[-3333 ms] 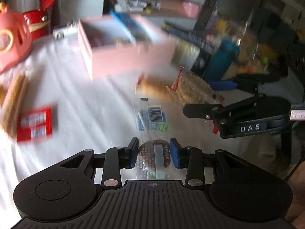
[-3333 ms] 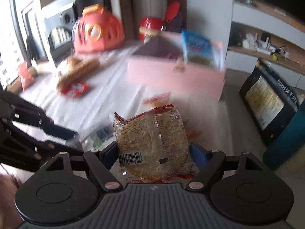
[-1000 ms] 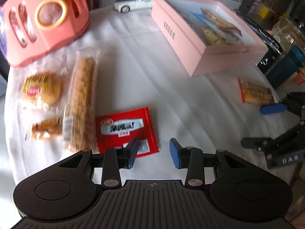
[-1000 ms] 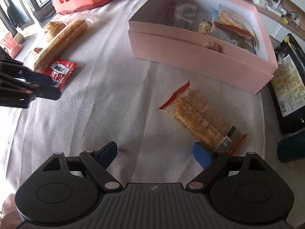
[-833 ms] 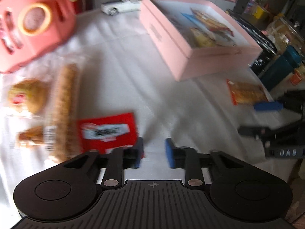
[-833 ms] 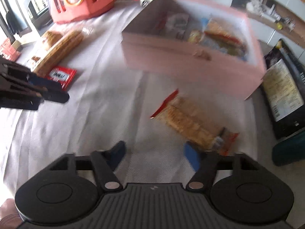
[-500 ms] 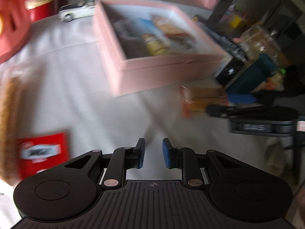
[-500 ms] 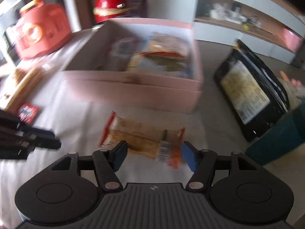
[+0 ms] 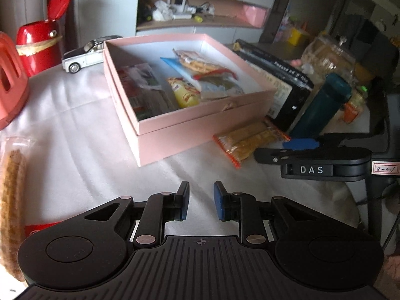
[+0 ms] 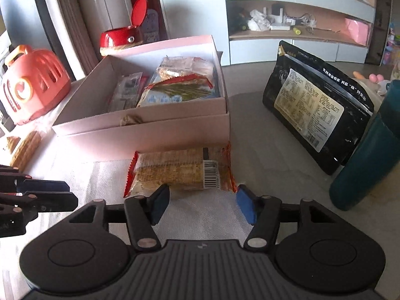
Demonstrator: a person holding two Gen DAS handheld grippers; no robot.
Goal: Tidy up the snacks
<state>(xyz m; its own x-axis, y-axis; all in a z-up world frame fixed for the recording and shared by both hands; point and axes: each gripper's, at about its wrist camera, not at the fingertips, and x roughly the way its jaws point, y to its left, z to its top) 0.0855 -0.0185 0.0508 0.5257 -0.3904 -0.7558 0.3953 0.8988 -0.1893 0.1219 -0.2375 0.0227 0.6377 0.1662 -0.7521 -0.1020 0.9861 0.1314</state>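
Observation:
A pink box (image 9: 200, 130) (image 10: 140, 135) stands on the white cloth and holds several snack packets. An orange cracker packet (image 10: 180, 170) (image 9: 250, 140) lies on the cloth in front of the box. My right gripper (image 10: 201, 206) is open and empty, its fingers just short of the packet's two ends. My left gripper (image 9: 201, 200) is empty, its jaws a narrow gap apart, low over bare cloth left of the right gripper (image 9: 300, 147). A long biscuit packet (image 9: 11, 200) and a red packet (image 9: 40, 226) lie at the left.
A red-orange toy basket (image 10: 32, 90), a red bin (image 9: 37, 47) and a toy car (image 9: 85, 55) stand behind the box. A black bag (image 10: 317, 120) and a teal bottle (image 10: 370, 155) stand to the right near the table edge.
Both grippers let go of their snacks earlier. Over the last second both swung toward the box and dropped lower; the right closed in on the cracker packet, and the left gripper's jaws narrowed.

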